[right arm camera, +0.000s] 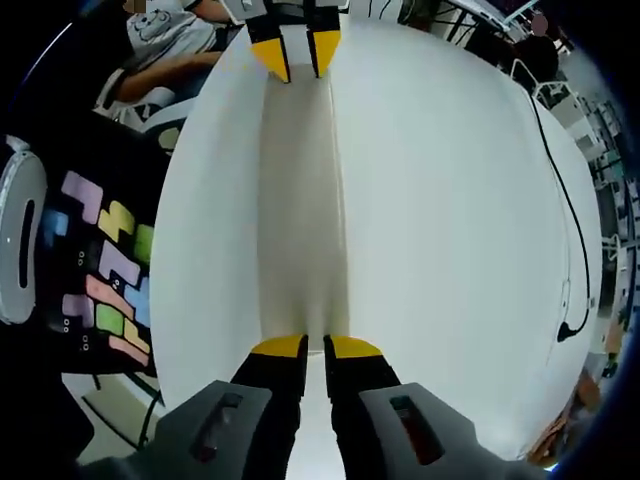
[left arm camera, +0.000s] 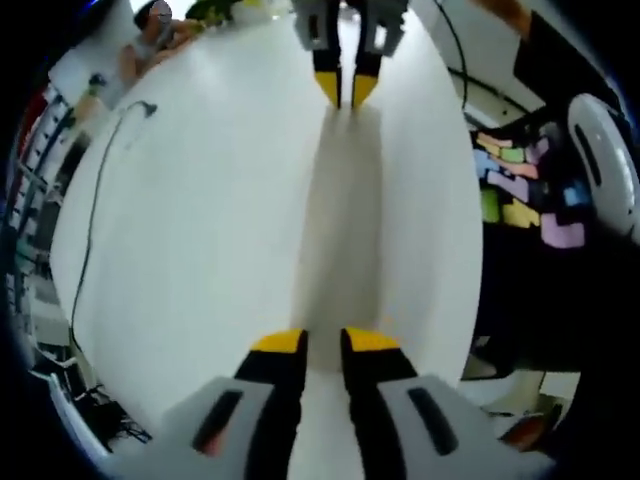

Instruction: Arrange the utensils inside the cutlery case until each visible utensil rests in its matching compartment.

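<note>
Both tools [left arm camera: 324,342] [right arm camera: 315,347] level, tips facing.

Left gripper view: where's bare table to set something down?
Widest: white table left of the pale long strip, out to the black cable. Narrower band right of the strip, to the table edge. Crowded along the strip, between left gripper and right gripper.
</note>
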A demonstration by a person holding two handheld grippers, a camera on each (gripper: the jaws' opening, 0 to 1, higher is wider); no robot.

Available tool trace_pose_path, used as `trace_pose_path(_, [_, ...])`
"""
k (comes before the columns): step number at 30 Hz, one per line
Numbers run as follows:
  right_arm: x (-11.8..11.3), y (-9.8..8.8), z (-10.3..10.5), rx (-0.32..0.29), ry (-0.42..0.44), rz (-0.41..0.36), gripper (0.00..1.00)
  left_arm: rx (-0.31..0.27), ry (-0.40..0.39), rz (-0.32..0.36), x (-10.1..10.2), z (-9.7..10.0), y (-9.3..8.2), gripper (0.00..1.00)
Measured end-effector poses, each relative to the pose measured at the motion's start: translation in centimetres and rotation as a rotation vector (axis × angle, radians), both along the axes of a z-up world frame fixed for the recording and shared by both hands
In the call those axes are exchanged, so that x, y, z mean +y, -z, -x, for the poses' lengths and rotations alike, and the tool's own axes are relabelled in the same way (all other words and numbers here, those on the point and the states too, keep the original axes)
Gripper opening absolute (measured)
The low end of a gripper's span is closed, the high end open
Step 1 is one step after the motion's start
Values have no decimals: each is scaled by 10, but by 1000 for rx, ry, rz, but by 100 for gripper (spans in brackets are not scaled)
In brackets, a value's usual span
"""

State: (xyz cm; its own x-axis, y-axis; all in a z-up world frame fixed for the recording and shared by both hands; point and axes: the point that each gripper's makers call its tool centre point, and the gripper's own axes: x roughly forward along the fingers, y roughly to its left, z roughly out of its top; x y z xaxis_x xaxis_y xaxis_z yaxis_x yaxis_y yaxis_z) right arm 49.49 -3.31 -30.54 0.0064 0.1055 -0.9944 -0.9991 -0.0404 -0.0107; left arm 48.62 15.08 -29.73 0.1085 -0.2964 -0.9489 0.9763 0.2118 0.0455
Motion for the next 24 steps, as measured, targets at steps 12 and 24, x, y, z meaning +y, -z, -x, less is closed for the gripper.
trace_pose_path(12, [1, 2, -3, -2, 12, 19, 6, -7, 15, -29, 1, 0, 4, 15])
trace_pose_path(24, [3, 3, -4, 7, 25, 43, 6, 7, 5, -21, 1, -3, 5, 11])
